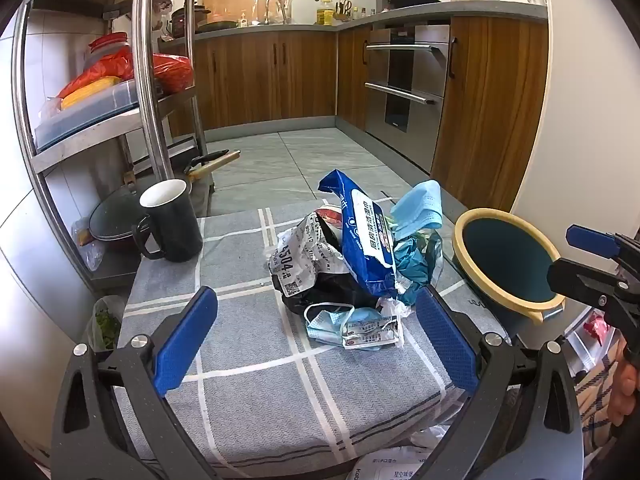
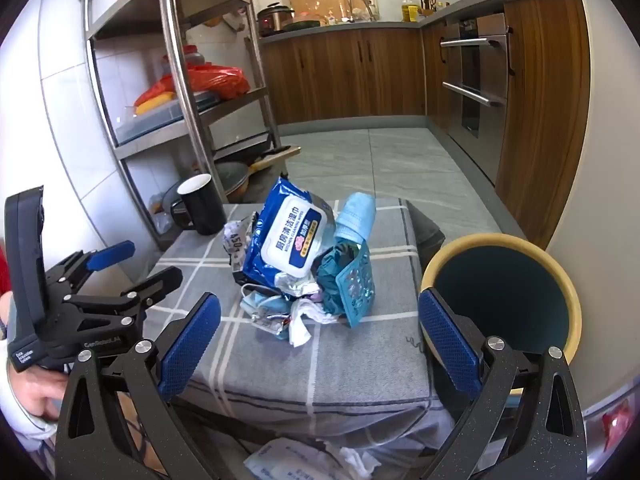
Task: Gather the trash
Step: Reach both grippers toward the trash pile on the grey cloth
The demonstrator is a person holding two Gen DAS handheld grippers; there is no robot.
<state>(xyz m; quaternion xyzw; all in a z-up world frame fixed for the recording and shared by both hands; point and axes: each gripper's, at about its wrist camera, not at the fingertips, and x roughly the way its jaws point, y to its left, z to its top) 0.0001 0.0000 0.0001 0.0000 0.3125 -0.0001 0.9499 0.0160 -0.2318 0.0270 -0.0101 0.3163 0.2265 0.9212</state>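
the left gripper (image 1: 316, 336) is held low over the near edge of the bench (image 1: 248, 408), its blue-padded fingers (image 1: 186, 336) spread wide and holding nothing, aimed level at the trash. the right gripper (image 2: 318, 340) sits just beside it in the same pose, fingers (image 2: 190, 344) wide apart and empty, its right finger in front of the bin's rim. a hand (image 2: 28, 392) grips the left tool's handle at the right view's left edge. just past the fingertips, mid-bench on the grey checked cloth, lies the trash pile (image 1: 352, 264): a crumpled blue face mask (image 1: 332, 322) nearest, then white tissue, a teal packet (image 2: 354, 288), and a blue wet-wipes pack (image 2: 286, 236) propped upright. the round yellow-rimmed bin (image 2: 500, 292) stands off the bench's right side. a black mug (image 1: 170, 220) stands at the far left corner, beside a steel shelf rack (image 1: 148, 80).
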